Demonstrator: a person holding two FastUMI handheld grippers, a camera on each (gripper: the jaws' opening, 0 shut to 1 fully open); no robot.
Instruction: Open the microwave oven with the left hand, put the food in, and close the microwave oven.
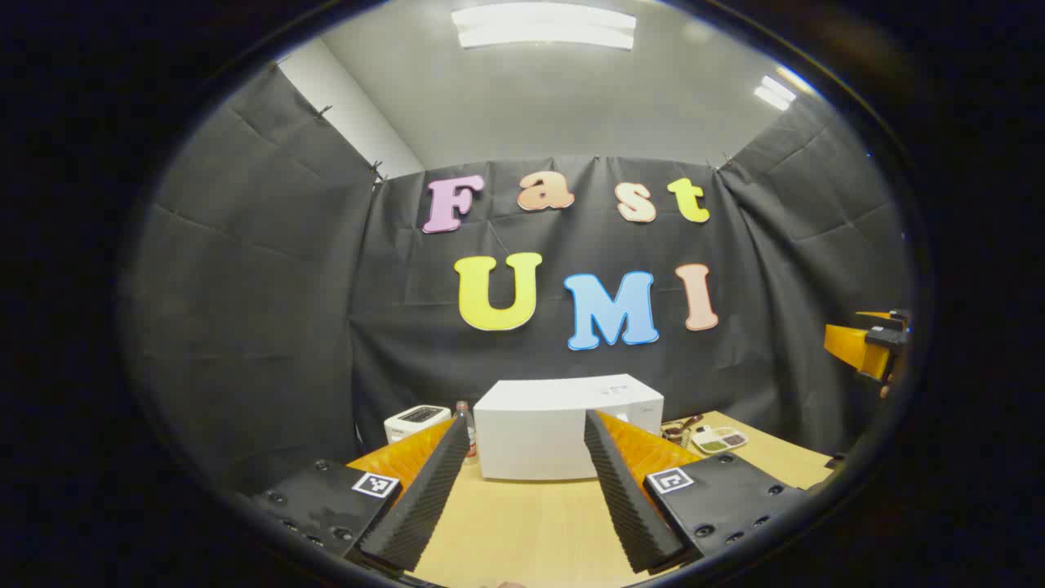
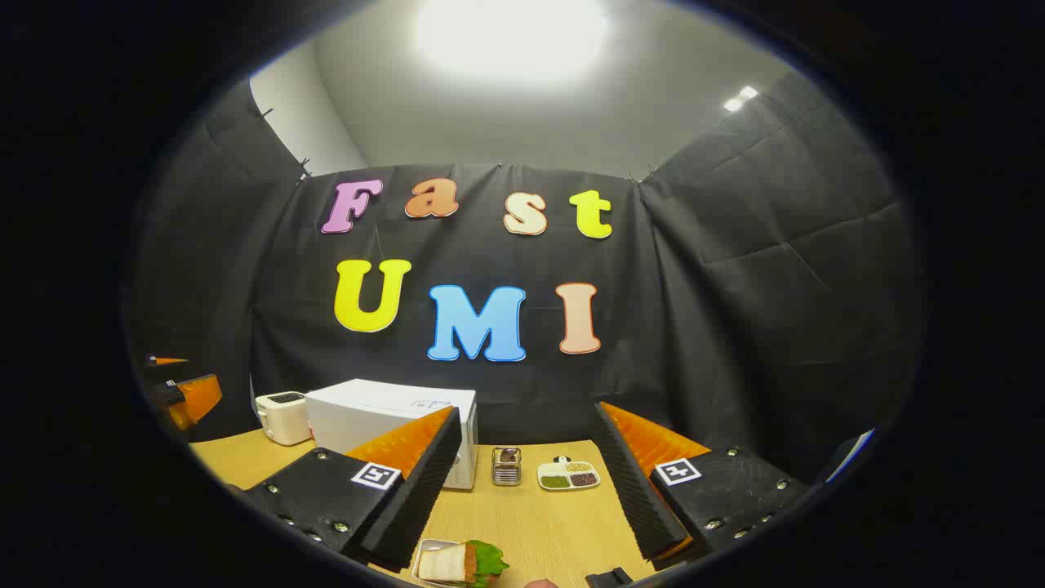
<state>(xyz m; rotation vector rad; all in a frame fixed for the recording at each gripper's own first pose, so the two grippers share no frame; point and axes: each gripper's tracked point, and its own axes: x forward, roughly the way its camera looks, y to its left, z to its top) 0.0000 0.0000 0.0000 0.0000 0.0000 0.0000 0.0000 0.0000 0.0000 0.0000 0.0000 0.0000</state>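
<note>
A white microwave oven (image 1: 563,429) stands shut at the back of the wooden table (image 1: 522,523), straight ahead of my left gripper (image 1: 526,502), which is open and holds nothing. The microwave oven (image 2: 384,412) also appears to the left in the right gripper view. A small tray of food (image 2: 459,563), a sandwich with lettuce, lies on the table just below my right gripper (image 2: 522,498), whose fingers stand wide open and apart from it. The other gripper (image 2: 184,396) shows at the far left of the right gripper view, and the right one (image 1: 865,343) at the far right of the left gripper view.
A white toaster (image 1: 416,422) and a bottle (image 1: 465,420) stand left of the microwave. To its right sit a small metal rack (image 2: 506,465) and a divided dish of grains (image 2: 569,475). Black cloth walls close the booth on three sides.
</note>
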